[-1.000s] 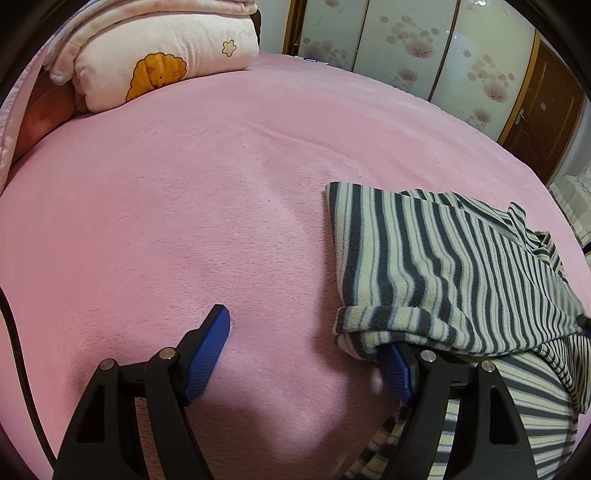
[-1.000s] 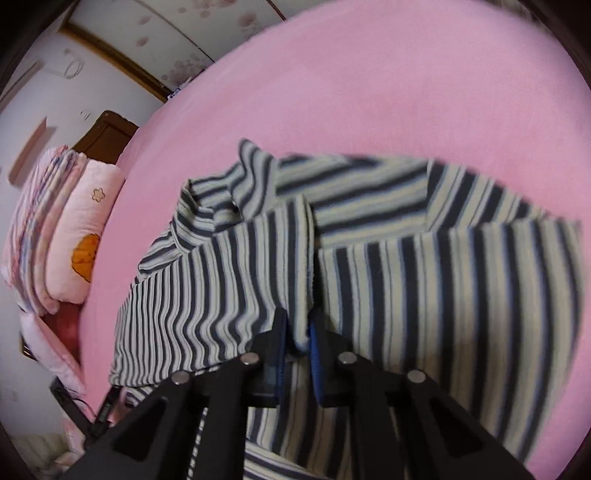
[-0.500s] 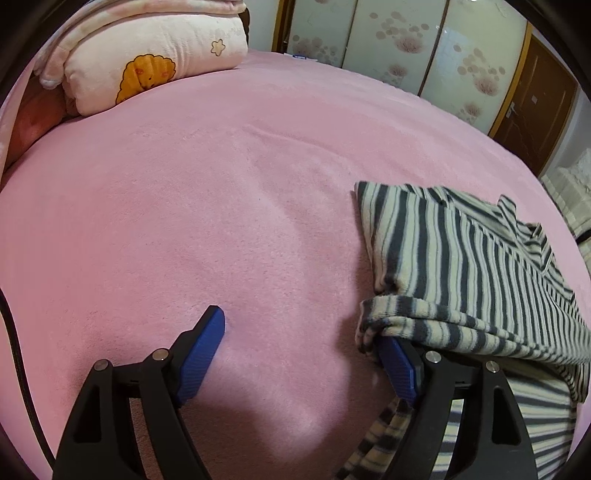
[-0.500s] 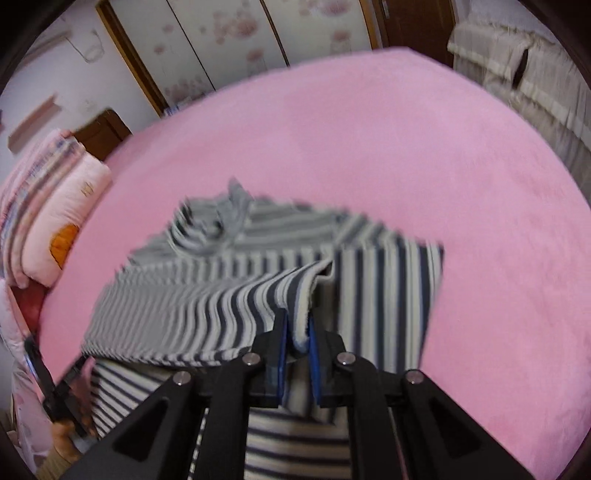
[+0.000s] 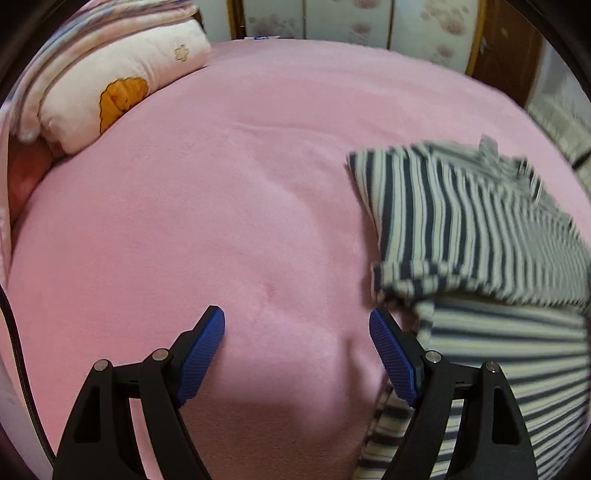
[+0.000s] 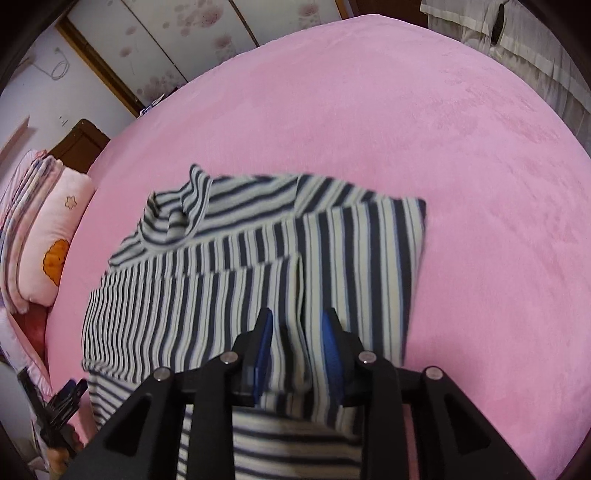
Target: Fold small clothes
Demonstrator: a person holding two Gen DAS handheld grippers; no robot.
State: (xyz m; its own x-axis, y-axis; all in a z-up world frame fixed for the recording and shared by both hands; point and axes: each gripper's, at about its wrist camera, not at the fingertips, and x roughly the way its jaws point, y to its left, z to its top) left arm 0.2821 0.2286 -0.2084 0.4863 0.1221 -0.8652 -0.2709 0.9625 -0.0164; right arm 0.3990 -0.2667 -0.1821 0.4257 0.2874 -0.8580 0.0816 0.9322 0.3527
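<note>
The left gripper (image 5: pixel 297 328) stands wide, with only bare blanket between its blue ribbed pads (image 5: pixel 201 352). Its right-hand finger sits just beside the near left edge of the navy-and-cream striped knit garment (image 5: pixel 472 229); whether it touches the cloth cannot be told.

The right gripper (image 6: pixel 297 332) is opening, its jaws narrow. The folded edge of the striped knit garment (image 6: pixel 229 291) lies between the pads; the pads stand apart from it and do not press on it.

The garment lies folded on the pink fleece blanket (image 5: pixel 221 206), sleeves laid across the body, collar (image 6: pixel 173 221) at the far end. In the right wrist view its right edge is straight and its far right corner square.

Open blanket extends left of the garment in the left wrist view, and right of and beyond it in the right wrist view.

Farther off, a pale pink pillow with an orange motif (image 5: pixel 110 88) and folded bedding lie at the far left edge of the bed. Beyond the bed stand flower-patterned wardrobe doors (image 5: pixel 332 18).
</note>
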